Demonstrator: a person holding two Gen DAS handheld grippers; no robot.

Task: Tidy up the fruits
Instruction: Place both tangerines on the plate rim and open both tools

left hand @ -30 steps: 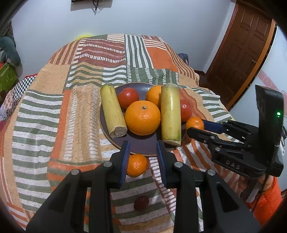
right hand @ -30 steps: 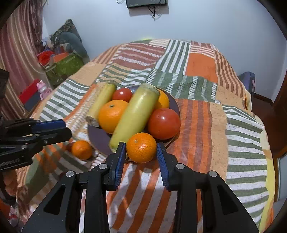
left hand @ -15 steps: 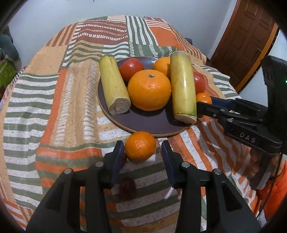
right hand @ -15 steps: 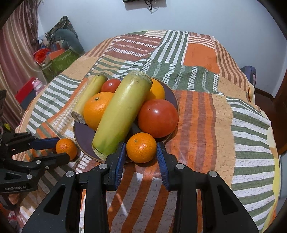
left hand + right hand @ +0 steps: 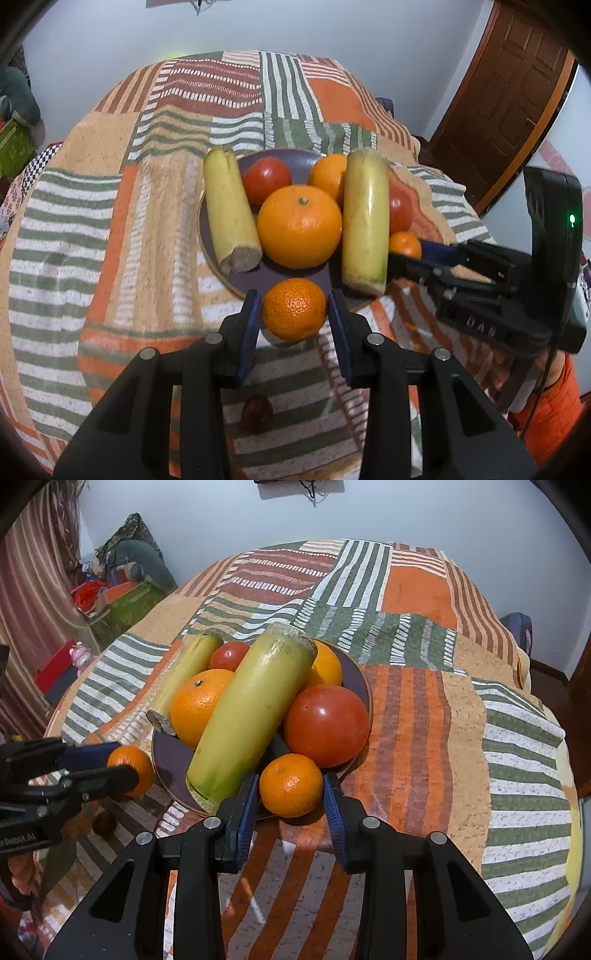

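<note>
A dark purple plate on the patchwork cloth holds a large orange, two tomatoes, another orange and two yellow-green stalks. My left gripper is shut on a small mandarin and holds it raised at the plate's near edge. My right gripper is shut on another small mandarin at the plate's rim, beside the big tomato. Each gripper shows in the other's view, the right one and the left one.
A small dark red fruit lies on the cloth below the left gripper. A wooden door stands at the right, bags and clutter at the left, a white wall behind.
My left gripper has closed on the mandarin that lay on the cloth and lifted it toward the plate. My right gripper has stayed shut on its mandarin, moving slightly nearer the plate.
</note>
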